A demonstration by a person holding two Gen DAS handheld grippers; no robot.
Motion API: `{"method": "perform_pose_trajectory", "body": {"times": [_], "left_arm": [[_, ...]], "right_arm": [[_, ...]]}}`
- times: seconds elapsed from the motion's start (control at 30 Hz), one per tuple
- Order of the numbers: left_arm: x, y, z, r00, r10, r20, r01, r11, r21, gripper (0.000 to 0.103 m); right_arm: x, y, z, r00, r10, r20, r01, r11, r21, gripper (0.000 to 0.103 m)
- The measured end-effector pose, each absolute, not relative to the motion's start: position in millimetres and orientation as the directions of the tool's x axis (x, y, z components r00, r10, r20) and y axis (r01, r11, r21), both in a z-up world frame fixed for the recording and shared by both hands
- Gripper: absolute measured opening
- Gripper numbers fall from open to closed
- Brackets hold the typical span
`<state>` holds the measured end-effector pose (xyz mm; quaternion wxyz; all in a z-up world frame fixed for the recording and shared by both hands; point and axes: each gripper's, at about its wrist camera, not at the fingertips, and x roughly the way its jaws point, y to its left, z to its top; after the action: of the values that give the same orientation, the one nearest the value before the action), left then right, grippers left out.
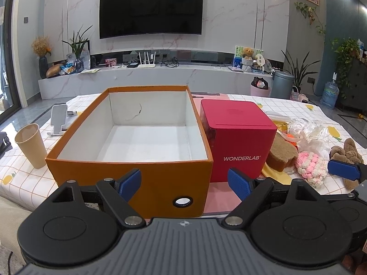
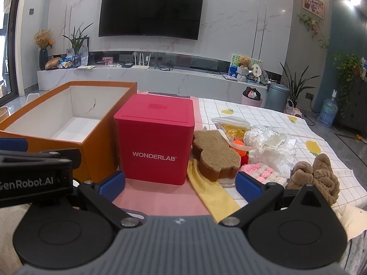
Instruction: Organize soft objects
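An open orange box (image 1: 128, 171) (image 2: 96, 158) with a white, empty inside stands on the table. Right of it sits a red WONDERLAB box (image 1: 238, 144) (image 2: 153, 146). Soft things lie right of that: a brown bear-shaped sponge (image 2: 213, 158) (image 1: 281, 153), a pink-and-white knitted piece (image 2: 261, 171) (image 1: 312, 165), a brown plush knot (image 2: 321, 174) (image 1: 346, 153) and a yellow cloth (image 2: 213, 192). My left gripper (image 1: 184, 183) hangs open before the orange box. My right gripper (image 2: 180, 183) is open in front of the red box and sponge, holding nothing.
A paper cup (image 1: 31, 145) and a white phone stand (image 1: 58, 119) sit left of the orange box. Crumpled plastic (image 2: 268, 139) and orange-red knitted balls (image 2: 238, 147) lie behind the sponge. A checked cloth (image 2: 263, 114) covers the table, with a pink mat (image 2: 160, 199) under the red box.
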<state>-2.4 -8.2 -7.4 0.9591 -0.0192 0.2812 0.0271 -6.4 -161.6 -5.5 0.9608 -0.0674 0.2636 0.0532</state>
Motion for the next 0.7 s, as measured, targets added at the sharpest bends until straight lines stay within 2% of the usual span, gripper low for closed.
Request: {"method": "perform_pose_trajectory", "body": {"times": [0.47,0.7], "left_arm": [[-3,-8,-7,0.843,0.045,-0.536,-0.067,0.998,-0.021,0.100],[-7,-9,8,0.866,0.024,-0.500,-0.058,0.997,-0.052,0.100]], "right_arm": [[-7,-162,-5,0.852,0.071,-0.519,-0.144,0.985,-0.100,0.100],[-7,-172,6,0.867,0.084,-0.492,-0.119,0.992,-0.041,0.100]]}}
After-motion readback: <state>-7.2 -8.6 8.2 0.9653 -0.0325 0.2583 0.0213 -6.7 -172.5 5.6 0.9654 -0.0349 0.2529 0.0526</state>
